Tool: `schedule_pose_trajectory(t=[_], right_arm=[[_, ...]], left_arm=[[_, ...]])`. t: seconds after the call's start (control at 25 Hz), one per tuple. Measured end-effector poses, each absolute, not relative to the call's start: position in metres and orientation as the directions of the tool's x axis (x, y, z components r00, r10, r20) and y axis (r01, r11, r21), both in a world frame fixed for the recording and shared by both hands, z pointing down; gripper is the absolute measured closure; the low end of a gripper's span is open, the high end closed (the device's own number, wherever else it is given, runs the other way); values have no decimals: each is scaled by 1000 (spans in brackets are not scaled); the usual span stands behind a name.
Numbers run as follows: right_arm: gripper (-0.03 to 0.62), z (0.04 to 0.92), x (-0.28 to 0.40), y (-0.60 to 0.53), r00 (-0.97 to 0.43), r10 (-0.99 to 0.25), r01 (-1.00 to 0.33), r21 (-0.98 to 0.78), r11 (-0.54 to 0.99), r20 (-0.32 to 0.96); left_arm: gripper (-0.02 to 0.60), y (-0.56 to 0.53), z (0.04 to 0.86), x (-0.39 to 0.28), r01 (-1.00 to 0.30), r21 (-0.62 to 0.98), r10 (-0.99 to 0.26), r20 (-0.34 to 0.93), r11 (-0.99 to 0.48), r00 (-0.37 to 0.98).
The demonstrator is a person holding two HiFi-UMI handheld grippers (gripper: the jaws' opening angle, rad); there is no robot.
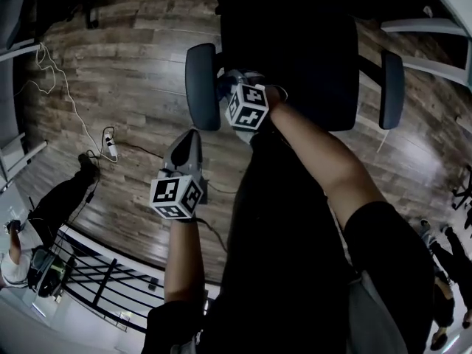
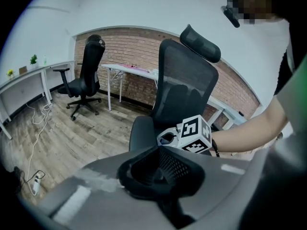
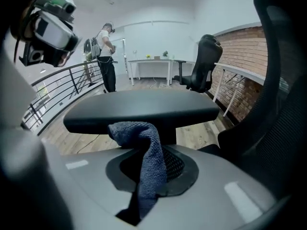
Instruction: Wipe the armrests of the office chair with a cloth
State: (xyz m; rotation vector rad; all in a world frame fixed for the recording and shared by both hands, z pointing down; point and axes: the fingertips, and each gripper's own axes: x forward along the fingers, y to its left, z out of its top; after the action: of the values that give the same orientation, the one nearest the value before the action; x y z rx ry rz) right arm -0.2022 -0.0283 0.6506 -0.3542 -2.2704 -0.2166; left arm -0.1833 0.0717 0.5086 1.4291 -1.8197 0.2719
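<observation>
Where the head view looks down, the right gripper [image 1: 227, 81] sits against the chair's [image 1: 310, 65] armrest [image 1: 200, 87], and the left gripper [image 1: 189, 140] hangs apart over the floor [image 1: 133, 72]. In the left gripper view, its jaws meet on nothing. In the right gripper view, the jaws pinch the cloth [image 3: 146, 157], whose top touches the armrest's near edge.

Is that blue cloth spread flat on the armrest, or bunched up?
Bunched up. The cloth hangs crumpled from the shut right tongs, its top end at the armrest's near edge.
</observation>
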Motion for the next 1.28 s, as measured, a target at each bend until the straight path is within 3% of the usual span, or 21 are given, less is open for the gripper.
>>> schedule_pose_trajectory(t=[0.4,0.84,1.28], right_arm=[[553,660,-232,-43,-633,199,409,105,906,749],[556,717,-256,-84,-640,145,224,3,974,754],[560,743,-256,-87,-626,152,196,-34,980,765]], left_arm=[[575,70,523,-196,-870,315,-714,697,380,-60],[575,88,530,-213,-849,306,-696,711,431,-97],[575,102,533,-214,-836,303,-688,716,458,-118]])
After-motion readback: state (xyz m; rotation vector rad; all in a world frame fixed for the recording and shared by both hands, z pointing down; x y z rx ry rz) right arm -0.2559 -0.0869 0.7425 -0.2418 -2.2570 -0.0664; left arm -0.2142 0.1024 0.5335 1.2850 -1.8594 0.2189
